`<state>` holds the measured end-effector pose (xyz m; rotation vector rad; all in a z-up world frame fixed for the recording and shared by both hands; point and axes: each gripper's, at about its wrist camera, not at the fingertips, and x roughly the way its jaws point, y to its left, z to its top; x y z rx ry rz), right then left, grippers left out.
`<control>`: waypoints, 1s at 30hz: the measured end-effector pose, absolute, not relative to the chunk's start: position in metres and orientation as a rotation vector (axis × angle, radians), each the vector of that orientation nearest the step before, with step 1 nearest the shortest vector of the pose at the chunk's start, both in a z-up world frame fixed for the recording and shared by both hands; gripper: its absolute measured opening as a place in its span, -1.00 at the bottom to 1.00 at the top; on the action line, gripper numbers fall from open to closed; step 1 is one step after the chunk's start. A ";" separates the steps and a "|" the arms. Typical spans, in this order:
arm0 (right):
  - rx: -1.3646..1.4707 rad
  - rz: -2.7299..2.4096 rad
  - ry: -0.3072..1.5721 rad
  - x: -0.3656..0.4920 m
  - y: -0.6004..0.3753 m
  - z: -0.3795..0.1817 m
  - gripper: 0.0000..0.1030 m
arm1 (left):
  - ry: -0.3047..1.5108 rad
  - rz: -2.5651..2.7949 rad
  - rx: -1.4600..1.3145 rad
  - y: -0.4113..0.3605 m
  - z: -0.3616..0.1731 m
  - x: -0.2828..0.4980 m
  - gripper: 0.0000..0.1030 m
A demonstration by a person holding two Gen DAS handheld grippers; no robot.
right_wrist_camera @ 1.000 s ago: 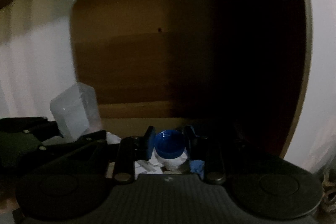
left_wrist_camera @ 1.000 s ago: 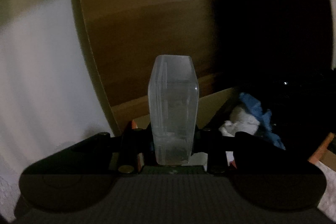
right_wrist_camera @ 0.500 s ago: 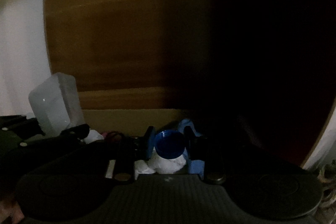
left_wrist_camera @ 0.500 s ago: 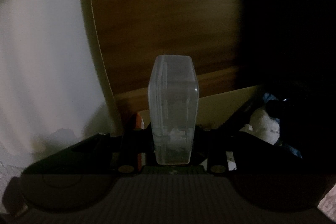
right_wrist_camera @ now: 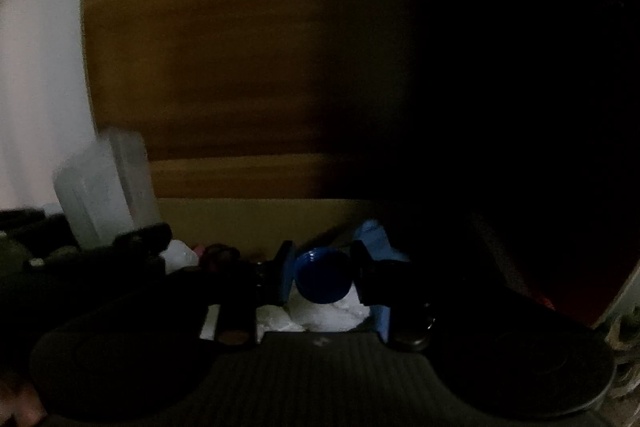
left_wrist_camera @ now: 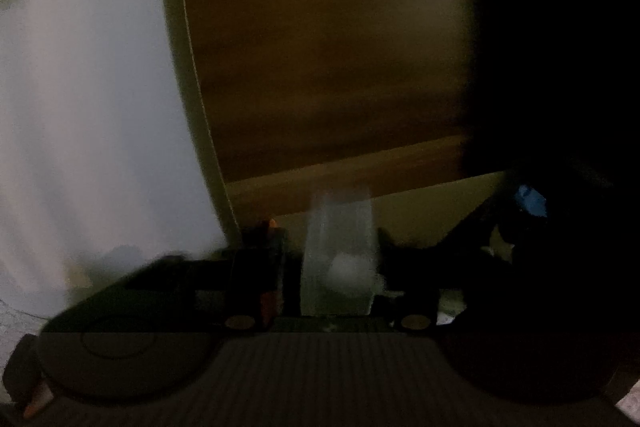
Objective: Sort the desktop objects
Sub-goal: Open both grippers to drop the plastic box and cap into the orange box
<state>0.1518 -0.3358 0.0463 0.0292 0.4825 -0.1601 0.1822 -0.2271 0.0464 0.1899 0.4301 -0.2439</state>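
Note:
A clear plastic box [left_wrist_camera: 338, 251] sits between the fingers of my left gripper [left_wrist_camera: 336, 267], blurred and lower in the frame than before; the jaws look spread wider around it. The same box [right_wrist_camera: 102, 187] shows at the left of the right wrist view, above the left gripper's black body. My right gripper [right_wrist_camera: 322, 277] is shut on a blue-capped white bottle [right_wrist_camera: 322, 275], held over a cardboard box [right_wrist_camera: 248, 223] that holds white and blue items.
A wooden panel [left_wrist_camera: 320, 47] stands close ahead, with a white curtain [left_wrist_camera: 88, 107] to its left. The right side of both views is dark. The cardboard box rim [left_wrist_camera: 440, 195] lies just beyond my left gripper.
The clear box has slid down between my left fingers and is motion-blurred; the left jaws have widened. Both grippers have moved closer to the cardboard box. The right grip is unchanged.

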 end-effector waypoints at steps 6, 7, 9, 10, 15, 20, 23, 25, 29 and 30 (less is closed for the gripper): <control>0.048 -0.175 0.475 0.150 -0.341 0.045 -0.15 | 0.422 -0.210 0.185 -0.228 0.046 0.184 0.48; 0.055 -0.182 0.472 0.148 -0.342 0.045 -0.07 | 0.421 -0.204 0.185 -0.228 0.046 0.184 0.53; 0.069 -0.185 0.474 0.145 -0.344 0.045 -0.01 | 0.419 -0.198 0.187 -0.224 0.048 0.178 0.60; 0.076 -0.182 0.476 0.146 -0.346 0.045 0.01 | 0.418 -0.196 0.189 -0.230 0.045 0.184 0.63; 0.086 -0.186 0.470 0.143 -0.348 0.043 0.13 | 0.411 -0.206 0.180 -0.229 0.045 0.183 0.71; 0.094 -0.190 0.451 0.129 -0.351 0.041 0.45 | 0.398 -0.208 0.163 -0.218 0.045 0.173 0.90; 0.096 -0.193 0.446 0.126 -0.351 0.039 0.62 | 0.399 -0.216 0.158 -0.212 0.045 0.169 0.98; 0.097 -0.192 0.444 0.123 -0.350 0.039 0.71 | 0.396 -0.221 0.155 -0.210 0.044 0.166 0.98; 0.098 -0.187 0.438 0.116 -0.348 0.039 0.73 | 0.389 -0.223 0.151 -0.210 0.044 0.165 0.98; 0.101 -0.186 0.436 0.109 -0.350 0.040 0.74 | 0.387 -0.224 0.150 -0.209 0.046 0.161 0.98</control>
